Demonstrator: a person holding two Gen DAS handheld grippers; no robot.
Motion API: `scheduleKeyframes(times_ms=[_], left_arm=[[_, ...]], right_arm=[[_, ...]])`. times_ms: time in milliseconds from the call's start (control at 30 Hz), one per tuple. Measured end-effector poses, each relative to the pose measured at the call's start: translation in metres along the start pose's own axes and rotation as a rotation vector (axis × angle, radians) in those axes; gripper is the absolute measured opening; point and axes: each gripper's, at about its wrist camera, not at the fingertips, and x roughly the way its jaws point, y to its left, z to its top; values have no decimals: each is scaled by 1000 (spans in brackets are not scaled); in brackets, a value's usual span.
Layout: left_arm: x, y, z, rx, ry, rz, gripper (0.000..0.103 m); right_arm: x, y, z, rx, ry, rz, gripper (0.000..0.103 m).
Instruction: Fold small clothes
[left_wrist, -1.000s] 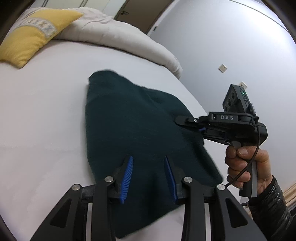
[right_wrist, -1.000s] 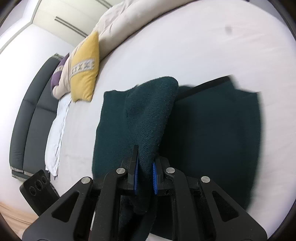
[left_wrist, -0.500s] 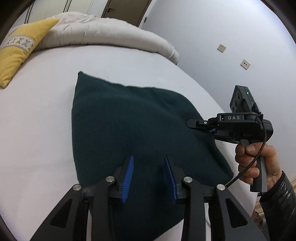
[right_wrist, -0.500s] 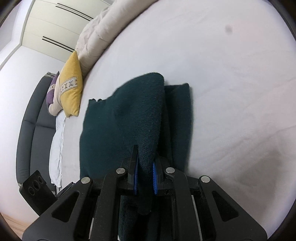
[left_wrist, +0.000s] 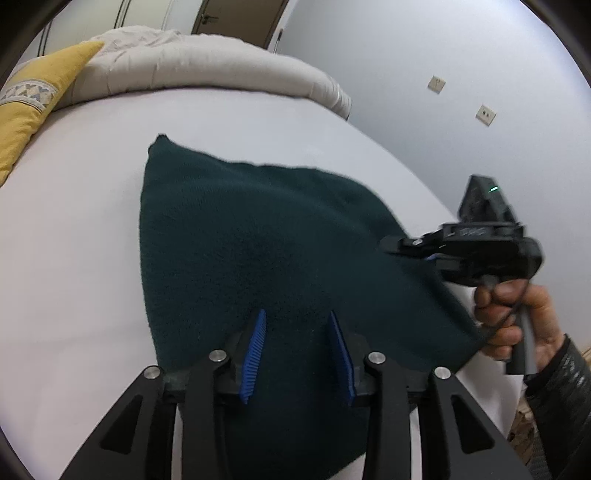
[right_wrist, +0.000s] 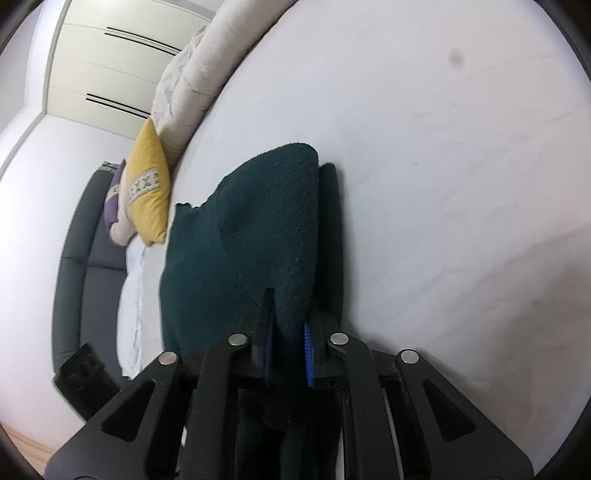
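A dark green knitted garment (left_wrist: 258, 240) lies on the white bed sheet (left_wrist: 74, 258), folded over on itself. My left gripper (left_wrist: 297, 321) hovers open over its near edge, blue pads apart, holding nothing. My right gripper (right_wrist: 288, 325) is shut on a fold of the garment (right_wrist: 273, 229), pulled toward the bed's right side. In the left wrist view the right gripper (left_wrist: 402, 249) pinches the cloth's right corner, held by a bare hand (left_wrist: 517, 325).
A yellow cushion (left_wrist: 26, 107) and a rolled beige duvet (left_wrist: 207, 66) lie at the head of the bed. A dark sofa (right_wrist: 85, 236) stands beyond the bed's left side. A grey wall with two sockets (left_wrist: 485, 114) is close on the right.
My right gripper has drawn the raised fold across to the right and lower, so the cloth now lies doubled and narrower. My left gripper stayed open over the near edge.
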Motion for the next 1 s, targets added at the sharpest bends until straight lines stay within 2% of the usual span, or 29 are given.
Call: scheduleKeyframes(times_ms=[33,67,133,167,233,267,333,433,500,633,700,800,833,867,933,1000], left_arm=[[1,3,-2,-7,1,-6,38],[0,5,-4,-15,-1,-15,38],[0,8,-4,-35,-1,-29,38],[0,8,-4,-36,-1,-28,38],[-1,5,-5,-34,-1,-18,38],[2,1,-2,-33,1,-12,38],[-1,1,-2,-40,0,-10,38],[-8,4,0,-63,-5,-18,37],[-14,6,4,-65,-21,-7,37],[-15,8,31,-42,-60,53,37],[-5,11,47,-29,-56,97,39],[21,17,50,10,2,174,40],[27,18,47,17,8,181,40],[29,18,44,30,-2,187,40],[30,18,42,34,-22,191,40],[34,19,43,26,-20,185,40]], right_arm=[[-6,2,-2,-3,-7,-15,15],[-14,6,-6,-14,-20,-68,22],[-36,26,-15,-67,-78,-198,22],[-46,39,-20,-99,-104,-204,22],[-58,70,-37,-174,-127,-91,22],[-56,80,-45,-210,-113,-70,22],[-37,89,-61,-267,-48,-98,22],[-6,45,-79,-159,33,-154,17],[-13,16,-91,-86,-21,-20,10],[-29,-7,-110,-34,-62,47,7],[-31,-9,-112,-38,-56,49,6],[-32,3,-112,-71,-32,-5,6],[-34,10,-112,-96,-12,-36,6],[-38,16,-111,-115,0,-69,12],[-50,38,-102,-162,-12,-104,14],[-55,65,-85,-204,-48,-44,16]])
